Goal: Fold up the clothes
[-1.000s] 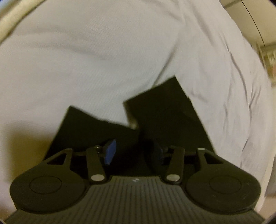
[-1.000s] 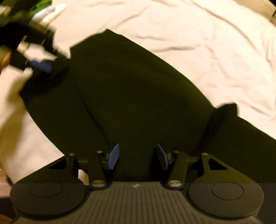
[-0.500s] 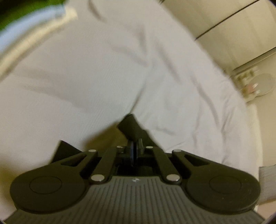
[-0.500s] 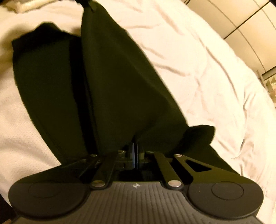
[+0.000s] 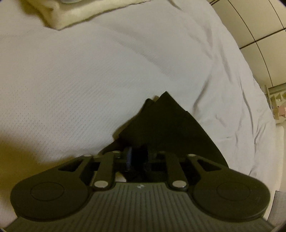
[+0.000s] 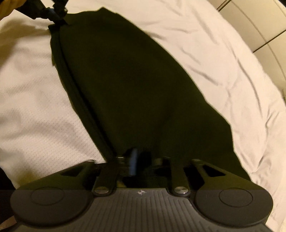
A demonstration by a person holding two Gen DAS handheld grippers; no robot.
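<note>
A dark, near-black fabric garment [image 6: 143, 85] lies folded lengthwise on a white, wrinkled bed sheet [image 6: 223, 58], one long doubled strip running from the right gripper [image 6: 143, 158] at its near end to the left gripper [image 6: 53, 12] at its far end. In the right wrist view the right gripper's jaws are opening; its blue pad [image 6: 133, 160] stands clear beside the cloth, and the garment's near edge sits in the gap between the fingers, though dark cloth and blur hide whether any pad touches it. In the left wrist view the left gripper [image 5: 137, 157] stands with its jaws narrow and opening, the pointed corner of the garment [image 5: 166, 121] bunched in and just ahead of them; the contact cannot be made out there. Along the sheet's far edge lies a cream folded towel [image 5: 85, 10]. Beyond the bed's right edge are pale wall panels [image 5: 253, 23].
</note>
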